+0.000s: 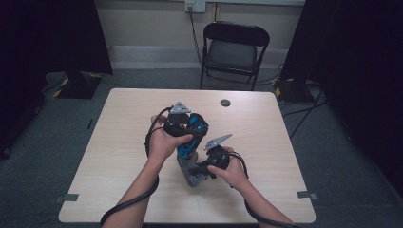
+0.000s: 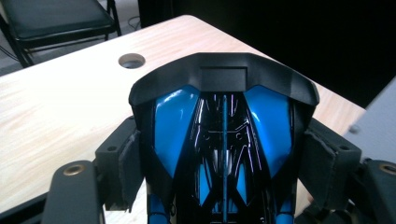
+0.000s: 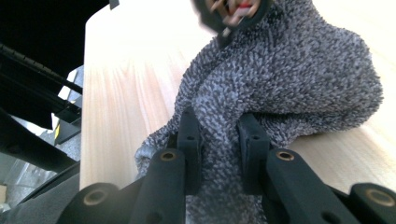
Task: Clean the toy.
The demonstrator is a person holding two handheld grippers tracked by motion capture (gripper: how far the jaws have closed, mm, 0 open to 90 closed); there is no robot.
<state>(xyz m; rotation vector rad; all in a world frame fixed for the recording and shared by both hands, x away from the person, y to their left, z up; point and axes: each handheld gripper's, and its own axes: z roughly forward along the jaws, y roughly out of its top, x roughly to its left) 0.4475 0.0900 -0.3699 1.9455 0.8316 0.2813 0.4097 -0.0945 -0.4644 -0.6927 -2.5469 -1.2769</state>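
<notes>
Toward nine o'clock of the counter's [image 1: 119, 142] middle, the person's left hand [image 1: 164, 141] holds the left claw [image 1: 187, 124], whose pads are clamped across the sides of a glossy blue and black tool [image 1: 192, 135]. Seen in the left gripper view, that tool [image 2: 223, 140] rises between the two foam pads [image 2: 128, 161], its black hooded end pointing toward twelve o'clock, with a round cable hole [image 2: 131, 60] in the counter [image 2: 60, 107] beyond it at about eleven o'clock. Just below the tool in the high view, near the counter's centre, lies a grey fuzzy cloth [image 1: 190, 173], touching the tool's lower end. At four o'clock from the tool, the right hand [image 1: 233, 171] holds the right claw [image 1: 202, 171], pinched together on a fold of this cloth. The right gripper view shows the cloth [image 3: 289, 79] bunched between the narrow-set pads [image 3: 189, 140], the rest heaped on the counter [image 3: 121, 102]. Beyond the counter at twelve o'clock stands a black folding chair [image 1: 233, 50].
</notes>
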